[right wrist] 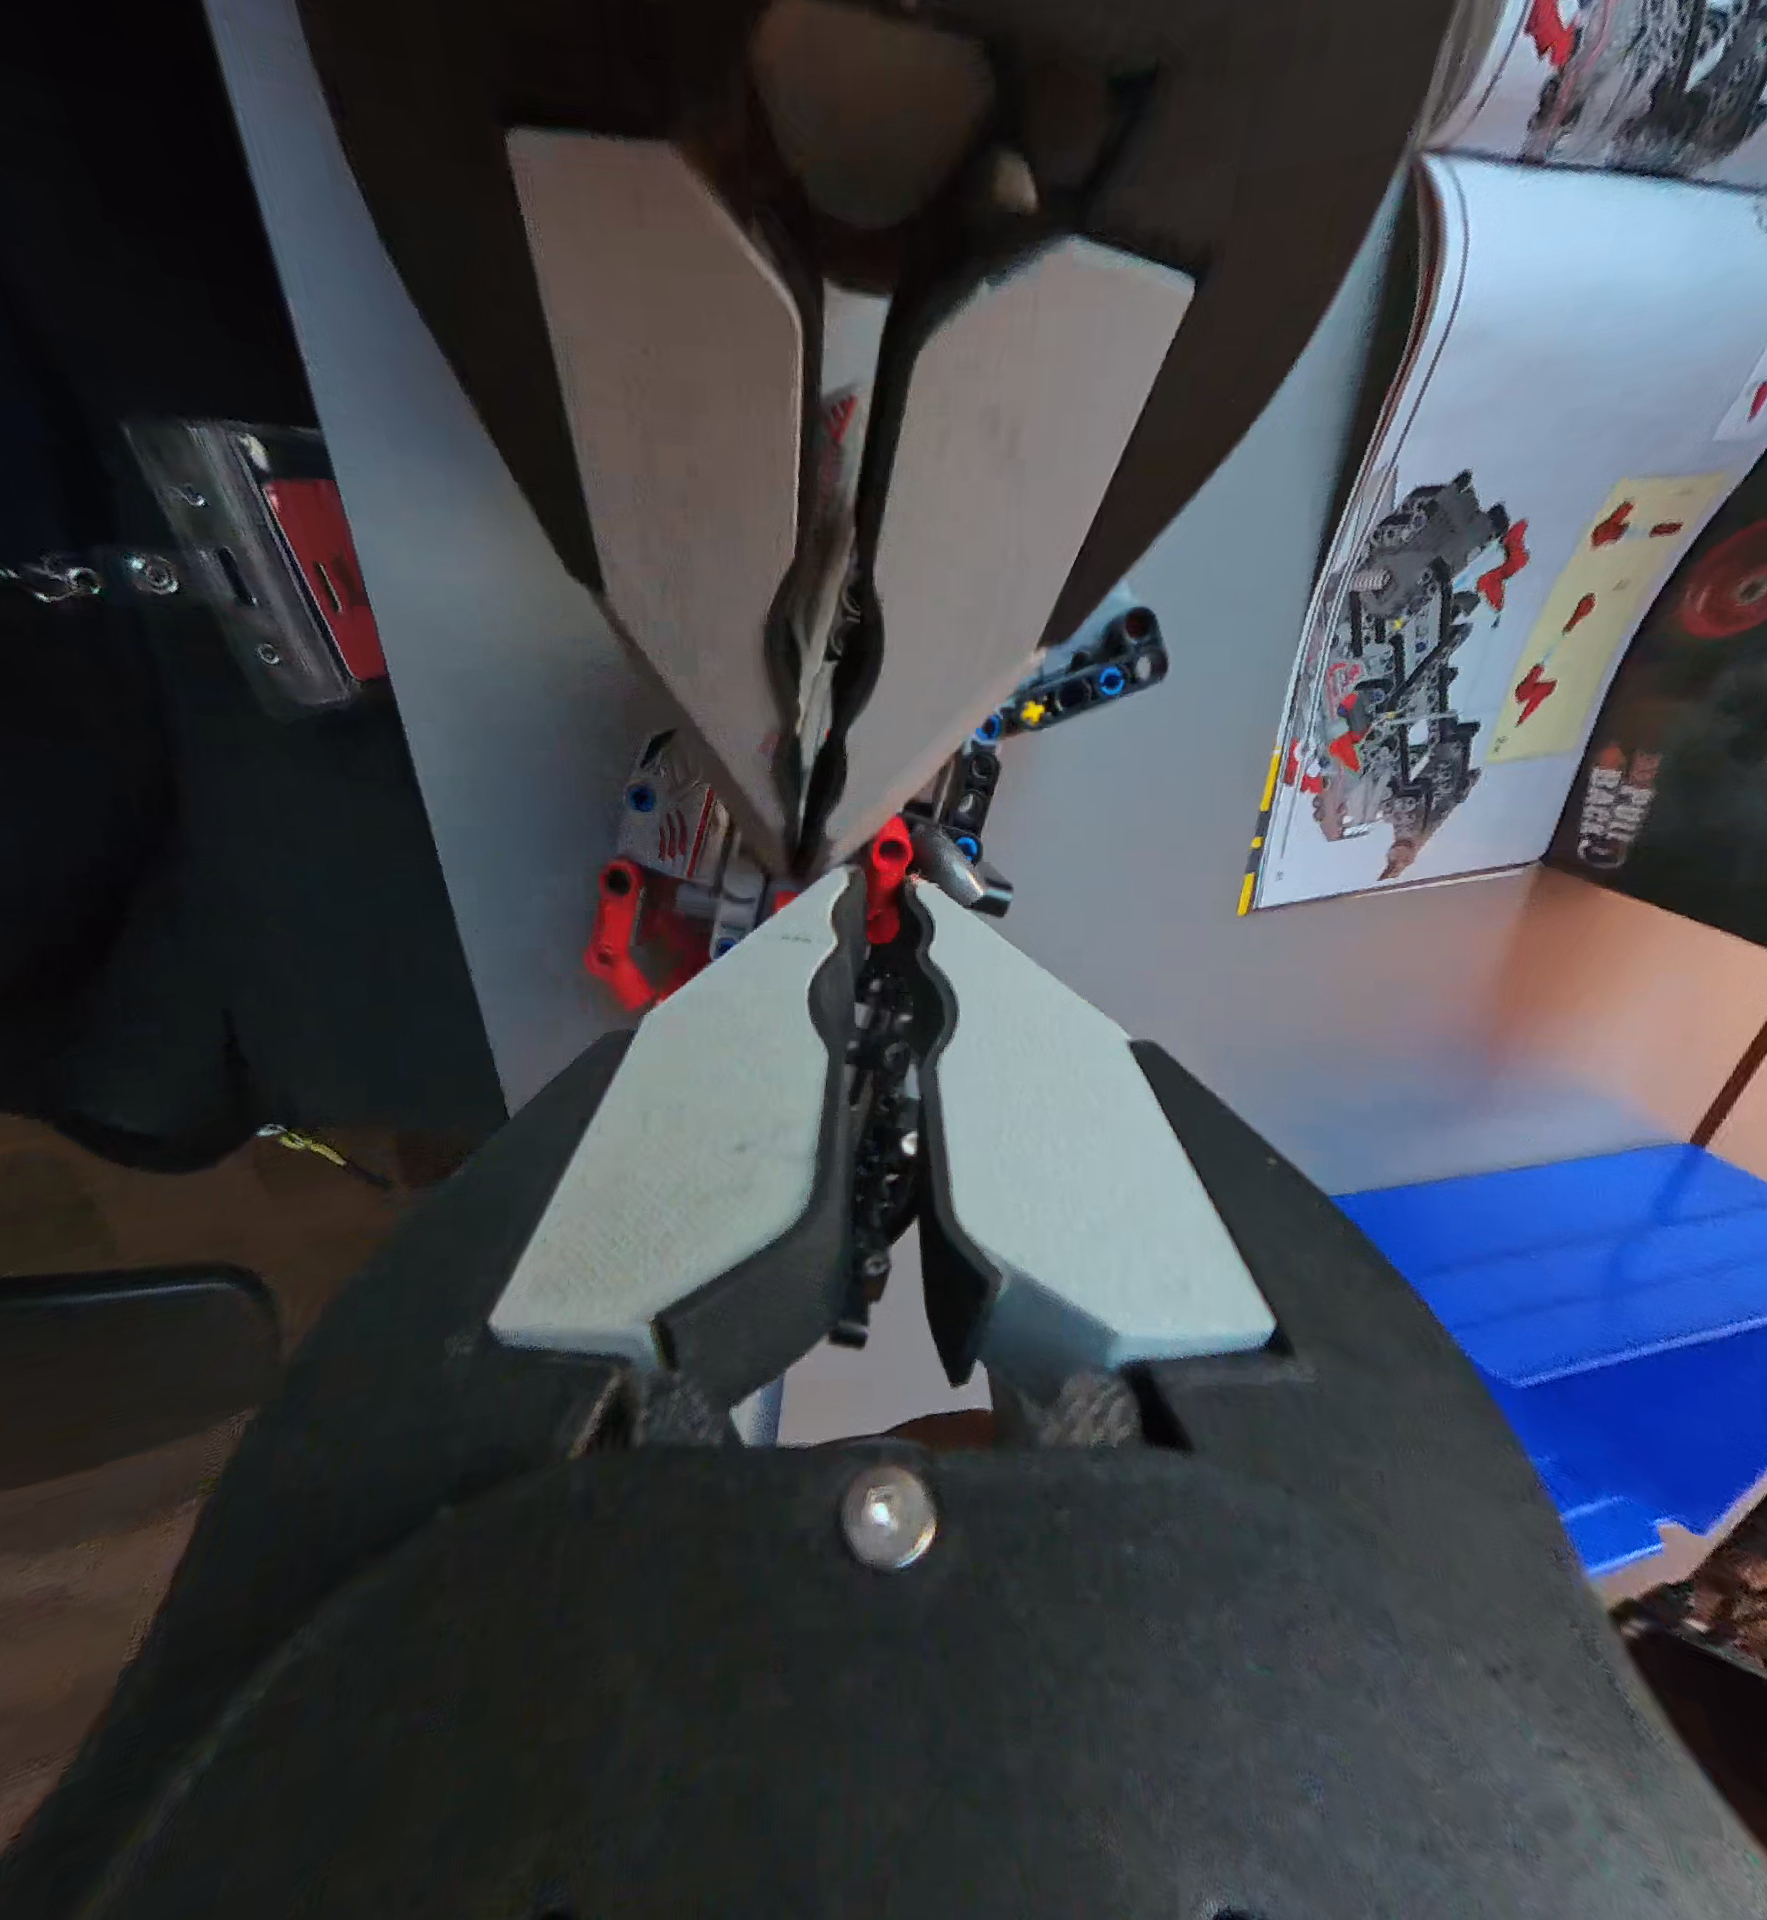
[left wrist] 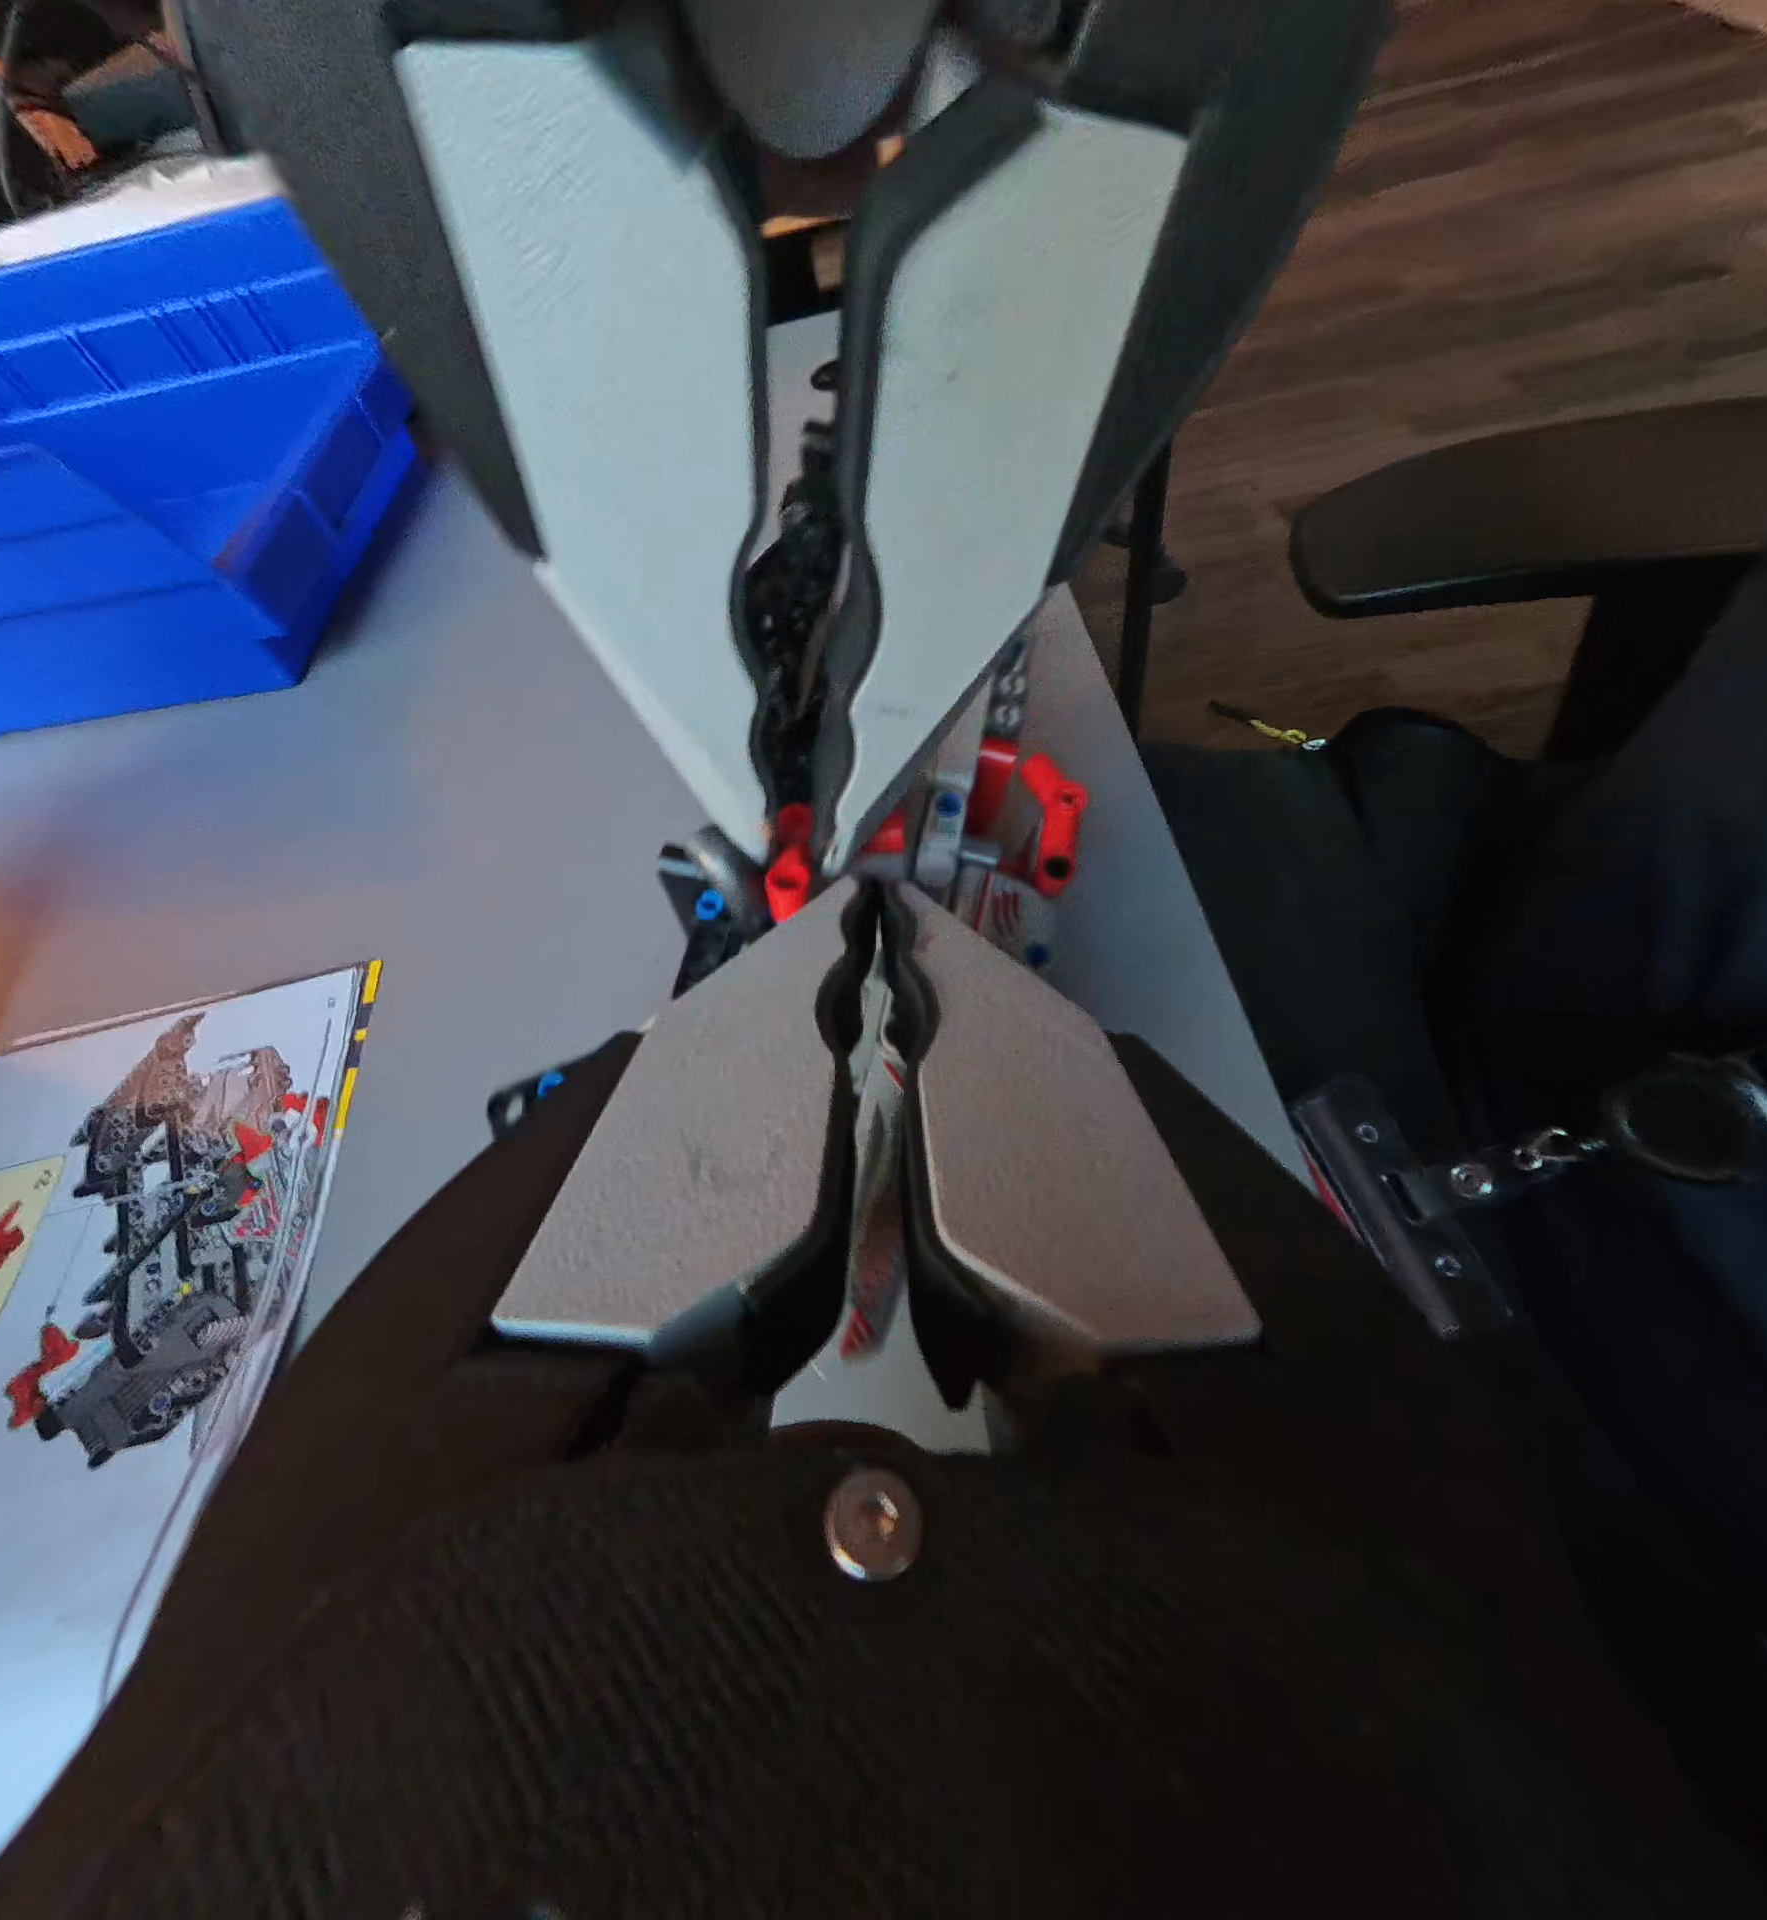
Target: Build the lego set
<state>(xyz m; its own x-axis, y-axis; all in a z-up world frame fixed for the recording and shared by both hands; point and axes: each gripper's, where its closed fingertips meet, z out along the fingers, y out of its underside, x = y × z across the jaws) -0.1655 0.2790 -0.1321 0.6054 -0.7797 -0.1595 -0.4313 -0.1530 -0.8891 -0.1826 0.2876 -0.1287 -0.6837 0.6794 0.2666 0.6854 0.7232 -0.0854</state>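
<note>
The left gripper (left wrist: 874, 899) clamps a white-and-red panel (left wrist: 874, 1262); tip-to-tip opposite, the right gripper (right wrist: 884, 909) grips a black beam assembly (right wrist: 884, 1132) bearing a red connector (right wrist: 887, 868). Misalignment could pop either piece loose onto the table (left wrist: 443, 790).

Office or lab workspace, judged from furnishings. A pale grey desk (left wrist: 505, 748) is seen over wood-plank flooring (left wrist: 1544, 260). A dark office chair with a padded armrest (left wrist: 1544, 520) is placed just beside the desk edge. A blue plastic parts bin (left wrist: 141, 468) is set on the desktop, with an open instruction booklet (left wrist: 131, 1247) laid near it. A clear badge holder (left wrist: 1398, 1195) on a clip is seen by the chair.
</note>
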